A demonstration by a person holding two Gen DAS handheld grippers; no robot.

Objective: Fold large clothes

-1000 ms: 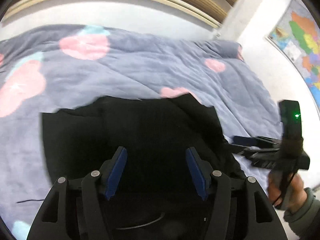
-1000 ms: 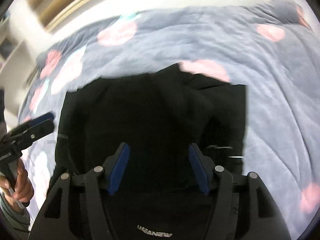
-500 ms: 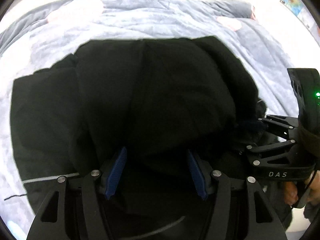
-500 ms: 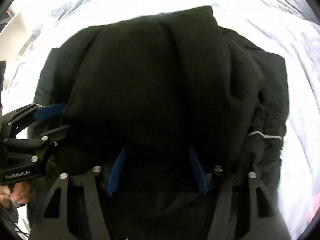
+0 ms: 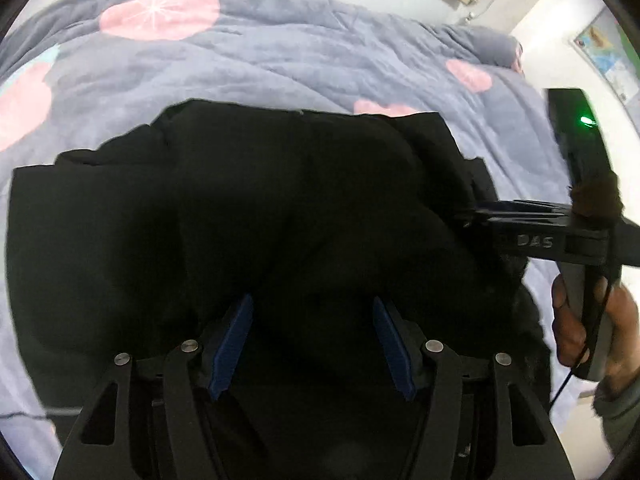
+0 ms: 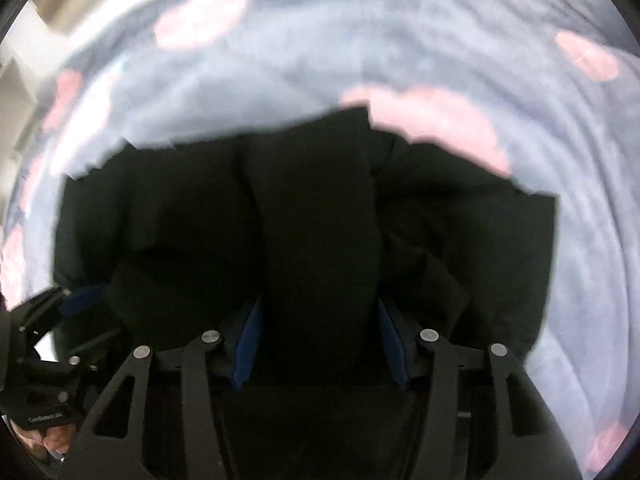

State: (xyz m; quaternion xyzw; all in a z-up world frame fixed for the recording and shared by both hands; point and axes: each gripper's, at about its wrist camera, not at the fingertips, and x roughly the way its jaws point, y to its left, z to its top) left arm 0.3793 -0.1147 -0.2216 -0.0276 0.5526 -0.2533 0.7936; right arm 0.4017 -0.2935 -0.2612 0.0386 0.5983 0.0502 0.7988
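A large black garment (image 5: 288, 208) lies bunched and partly folded on the bed; it also fills the middle of the right wrist view (image 6: 316, 220). My left gripper (image 5: 312, 344) has its blue pads wide apart with black cloth lying between them. My right gripper (image 6: 318, 344) also has its pads wide apart with a thick fold of the garment between them. The right gripper shows side-on at the garment's right edge in the left wrist view (image 5: 480, 210). The left gripper shows at the garment's left edge in the right wrist view (image 6: 80, 296).
The bed is covered by a grey-blue quilt (image 5: 280, 52) with pink round patches, also in the right wrist view (image 6: 360, 32). A white wall with a map (image 5: 608, 56) stands at the right. A thin dark cord (image 5: 24, 414) lies on the quilt at the lower left.
Both grippers dipped close onto the garment half a second ago, then drew back up. The near part of the garment now lies heaped over the far part.
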